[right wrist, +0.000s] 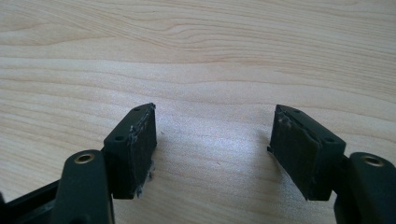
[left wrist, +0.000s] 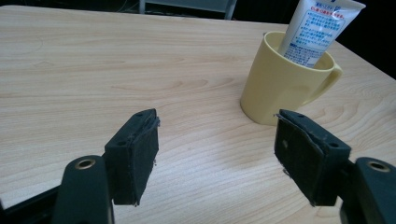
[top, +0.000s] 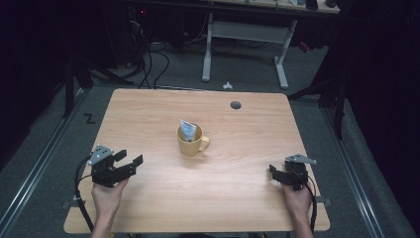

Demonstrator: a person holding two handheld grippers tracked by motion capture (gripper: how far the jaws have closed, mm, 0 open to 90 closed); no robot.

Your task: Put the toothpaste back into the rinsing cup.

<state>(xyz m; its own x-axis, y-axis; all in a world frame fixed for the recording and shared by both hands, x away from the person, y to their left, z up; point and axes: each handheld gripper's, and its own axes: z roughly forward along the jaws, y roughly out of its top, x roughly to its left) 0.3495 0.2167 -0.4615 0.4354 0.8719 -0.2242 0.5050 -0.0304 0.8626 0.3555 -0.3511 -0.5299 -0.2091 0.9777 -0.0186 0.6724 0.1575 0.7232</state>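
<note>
Pale yellow and glossy, the mug [top: 189,141] sits upright near the middle of the wooden table [top: 148,114], its handle sticking out toward your right in the high view. Inside it stands the white-and-blue tube [top: 187,130], long axis close to vertical, leaning a little against the mug's rim, flat crimped end up; in the left gripper view the tube [left wrist: 319,29] tilts up and to the right out of the mug [left wrist: 280,79].

Your left gripper [top: 130,161] rests at the table's near left, angled in toward the mug but well apart from it, jaws spread wide with nothing but bare wood grain between them. Your left hand [top: 106,194] grips it from below, forearm coming straight up from the edge.

Your right gripper [top: 273,170] sits at the near right, pointing leftward across the table, jaws likewise released and empty over the tabletop. Your right hand [top: 296,194] holds it low and level.

The black pads [right wrist: 140,140] look rubbery, with frayed edges. The tabletop is smooth light laminate with a dark round grommet hole [top: 236,105] at the far side.
</note>
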